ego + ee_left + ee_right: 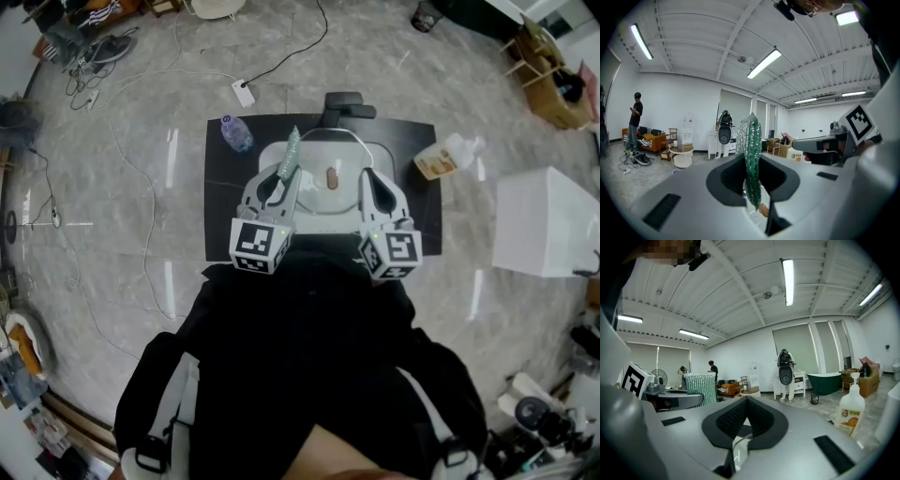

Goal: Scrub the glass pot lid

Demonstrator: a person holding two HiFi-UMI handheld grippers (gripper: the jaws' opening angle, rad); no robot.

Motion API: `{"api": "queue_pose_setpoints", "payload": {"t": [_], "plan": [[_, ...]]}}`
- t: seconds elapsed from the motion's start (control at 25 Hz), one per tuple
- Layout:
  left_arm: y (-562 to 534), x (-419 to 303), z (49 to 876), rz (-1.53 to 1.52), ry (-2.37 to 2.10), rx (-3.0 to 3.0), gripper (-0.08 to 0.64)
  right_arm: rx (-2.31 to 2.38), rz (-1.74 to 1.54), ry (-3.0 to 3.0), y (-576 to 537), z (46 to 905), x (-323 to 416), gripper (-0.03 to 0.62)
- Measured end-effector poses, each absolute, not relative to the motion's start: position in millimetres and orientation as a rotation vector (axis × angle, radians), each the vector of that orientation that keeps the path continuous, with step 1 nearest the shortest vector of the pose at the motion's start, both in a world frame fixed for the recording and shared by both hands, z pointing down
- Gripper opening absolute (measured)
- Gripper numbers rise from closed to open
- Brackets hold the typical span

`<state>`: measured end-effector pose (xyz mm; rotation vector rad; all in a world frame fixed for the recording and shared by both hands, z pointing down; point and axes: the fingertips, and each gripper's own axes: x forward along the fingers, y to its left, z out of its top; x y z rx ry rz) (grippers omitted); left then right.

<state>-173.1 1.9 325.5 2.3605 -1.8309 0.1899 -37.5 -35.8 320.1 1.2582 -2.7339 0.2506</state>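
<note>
The glass pot lid (pixel 328 192), with a tan knob at its middle, lies over a white basin (pixel 323 142) on the black table (pixel 223 202). My left gripper (pixel 281 174) is shut on a green and silver scrub sponge (pixel 290 153), which stands upright between the jaws (pixel 752 150) above the lid's left side. My right gripper (pixel 368 180) is shut on the lid's right rim; the clear glass edge (pixel 736 453) shows between its closed jaws. The sponge (pixel 700 387) also shows at the left of the right gripper view.
A plastic water bottle (pixel 236 133) lies at the table's back left. A soap bottle (pixel 446 157) lies at the back right. A black fixture (pixel 347 105) stands behind the basin. A white box (pixel 546 221) sits to the right, and cables and a power strip (pixel 243 92) lie on the floor.
</note>
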Motion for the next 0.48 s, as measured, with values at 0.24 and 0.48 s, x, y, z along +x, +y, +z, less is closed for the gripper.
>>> {"api": "queue_pose_setpoints", "payload": {"t": [0.24, 0.48], "plan": [[3.3, -171.2, 314.4, 0.221, -1.9, 2.393, 0.055, 1.246, 0.249, -2.744, -37.0, 320.2, -41.2, 0.0], [5.7, -167.2, 313.1, 0.229, -1.89, 2.423, 0.055, 1.254, 0.261, -2.74, -37.4, 323.8, -41.3, 0.0]]}}
